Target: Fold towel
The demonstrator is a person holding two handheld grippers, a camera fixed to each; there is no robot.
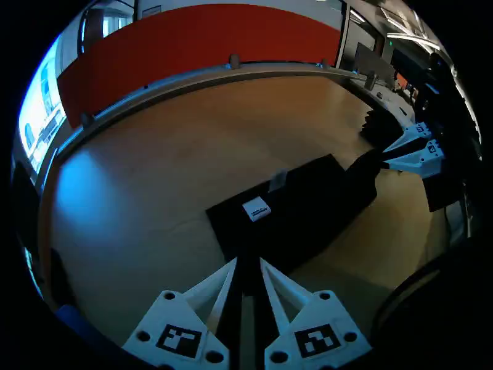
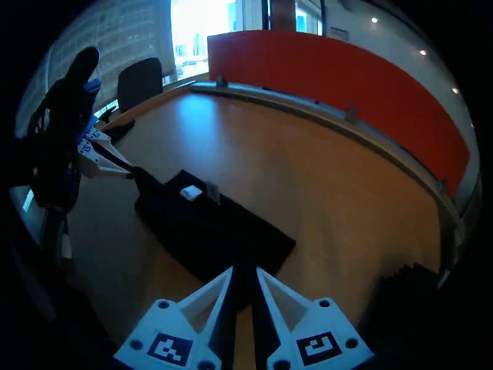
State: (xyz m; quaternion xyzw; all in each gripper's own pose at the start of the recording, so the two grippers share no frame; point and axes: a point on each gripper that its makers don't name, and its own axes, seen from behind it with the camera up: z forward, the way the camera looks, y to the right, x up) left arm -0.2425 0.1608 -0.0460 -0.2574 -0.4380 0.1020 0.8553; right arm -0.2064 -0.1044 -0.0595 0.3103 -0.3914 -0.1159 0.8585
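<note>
a: where do we see the towel (image 1: pixel 302 203)?

b: it lies dark on the wooden table (image 1: pixel 172 148), a little right of the middle of the left gripper view. we make out a small white tag (image 1: pixel 256 209) on it, with a second, greyer flap just above that we cannot name.

a: and the left gripper (image 1: pixel 249 264)?

b: at the bottom centre, its two fingers are clenched on the near corner of the towel. the cloth is so dark that its edge melts into the shadow between the fingers.

a: what about the right gripper (image 2: pixel 245 271)?

b: bottom centre of the right gripper view, it pinches the opposite end of the towel. in the left gripper view we see it at the right edge, with the cloth drawn up to its tips.

a: is anything cut off?

b: the person holding the tools is only a dark shape at the left of the right gripper view. a black ribbed heap (image 2: pixel 407 277) at the lower right is too dim for us to tell. behind the table run a red screen (image 2: pixel 345 74) and, upper left, a chair (image 2: pixel 140 80).
</note>
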